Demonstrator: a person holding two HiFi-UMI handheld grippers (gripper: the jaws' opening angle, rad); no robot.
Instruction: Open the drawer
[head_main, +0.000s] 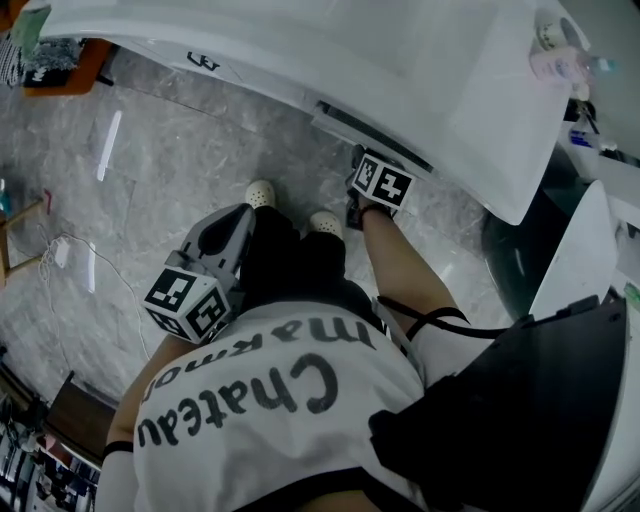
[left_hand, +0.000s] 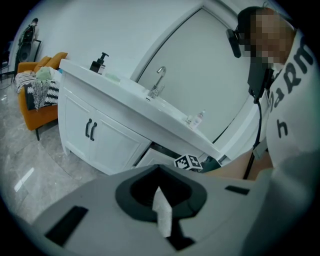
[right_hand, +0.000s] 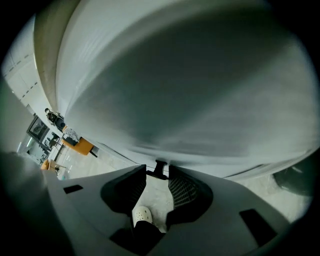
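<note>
Your right gripper (right_hand: 158, 177) has its jaws clamped on the black handle (right_hand: 160, 167). The handle sits crosswise right at the tips, with its ends against both pads. Just past the tips, the pale front of the drawer (right_hand: 200, 125) fills the view, blurred. Down through the gap between the pads you can see grey marbled floor (right_hand: 159, 197) and one white shoe (right_hand: 142, 215).

Your left gripper (left_hand: 160, 197) is clenched on nothing, with only a thin pale sliver showing between its jaws. Well beyond its tips the drawer stands ajar under the white vanity top (left_hand: 115, 87), a dark gap above its front. To the left of the drawer are two white cabinet doors (left_hand: 107, 142) with paired black pulls. On the top stand a chrome faucet (left_hand: 159, 82) and, farther left, a dark pump bottle (left_hand: 98, 62). An orange chair (left_hand: 37, 115) sits far to the left, by the wall.

In the head view your white shirt (head_main: 290, 420) reads "Chateau" in large black letters. A second word beside it begins "marmo", and the rest is cut off.
</note>
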